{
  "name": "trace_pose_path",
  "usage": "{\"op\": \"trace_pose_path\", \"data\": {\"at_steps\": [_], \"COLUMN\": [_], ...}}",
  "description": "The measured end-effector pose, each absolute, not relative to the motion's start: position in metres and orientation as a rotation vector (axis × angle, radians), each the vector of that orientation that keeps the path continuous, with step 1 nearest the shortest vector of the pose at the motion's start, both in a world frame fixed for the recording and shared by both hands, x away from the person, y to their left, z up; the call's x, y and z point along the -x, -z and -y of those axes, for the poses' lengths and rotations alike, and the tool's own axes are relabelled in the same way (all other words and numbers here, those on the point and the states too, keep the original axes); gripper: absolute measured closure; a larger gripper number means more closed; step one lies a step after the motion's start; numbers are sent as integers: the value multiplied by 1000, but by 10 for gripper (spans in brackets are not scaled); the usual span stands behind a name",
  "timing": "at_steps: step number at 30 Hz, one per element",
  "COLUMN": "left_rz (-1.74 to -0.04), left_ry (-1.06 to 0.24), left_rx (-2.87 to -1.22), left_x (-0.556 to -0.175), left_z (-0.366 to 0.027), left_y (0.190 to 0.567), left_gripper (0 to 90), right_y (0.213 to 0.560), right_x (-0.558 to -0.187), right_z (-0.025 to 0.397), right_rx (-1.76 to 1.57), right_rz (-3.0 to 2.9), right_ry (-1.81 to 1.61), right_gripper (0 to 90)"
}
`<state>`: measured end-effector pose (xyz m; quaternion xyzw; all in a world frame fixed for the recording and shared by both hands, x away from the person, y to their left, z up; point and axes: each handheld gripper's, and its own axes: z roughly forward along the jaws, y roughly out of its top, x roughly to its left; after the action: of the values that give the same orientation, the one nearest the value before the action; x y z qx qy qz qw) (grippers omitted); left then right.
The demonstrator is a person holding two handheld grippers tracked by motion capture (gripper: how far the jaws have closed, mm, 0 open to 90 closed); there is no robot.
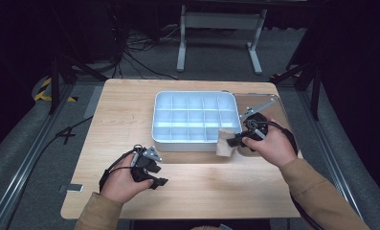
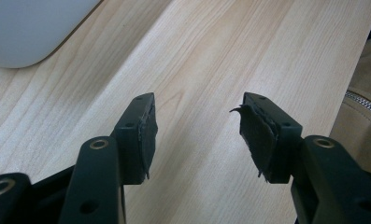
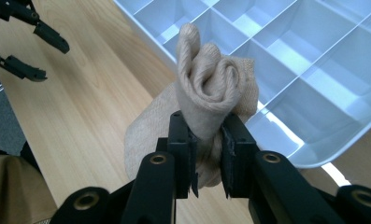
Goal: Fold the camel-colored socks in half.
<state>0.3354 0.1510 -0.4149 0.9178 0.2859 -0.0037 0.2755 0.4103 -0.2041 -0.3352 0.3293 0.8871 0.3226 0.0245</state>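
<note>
While R gripper clamps sock at tray's near-right corner, L gripper idles open; binning left.

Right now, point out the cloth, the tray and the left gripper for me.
cloth (image 3: 211,88), right gripper view, on its rolled top above the jaws.
tray (image 1: 155,125), high view, on its left rim.
left gripper (image 2: 197,135), left gripper view, midway between its open fingertips.

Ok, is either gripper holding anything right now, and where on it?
The right gripper pinches the rolled beige sock near its lower end. The left gripper is open and empty.
</note>
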Motion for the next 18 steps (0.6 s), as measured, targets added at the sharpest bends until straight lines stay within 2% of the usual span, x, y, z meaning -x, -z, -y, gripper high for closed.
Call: {"op": "trace_pose_path", "data": {"at_steps": [18], "left_rz": [-772], "left_ry": [2], "left_rx": [-2469], "left_x": [-335], "left_z": [-153], "left_y": [414], "left_gripper": [457], "right_y": [323], "right_x": [-442], "right_z": [220], "right_rx": [-1049], "right_rz": [-2701], "right_ry": [-909], "right_gripper": [763]}}
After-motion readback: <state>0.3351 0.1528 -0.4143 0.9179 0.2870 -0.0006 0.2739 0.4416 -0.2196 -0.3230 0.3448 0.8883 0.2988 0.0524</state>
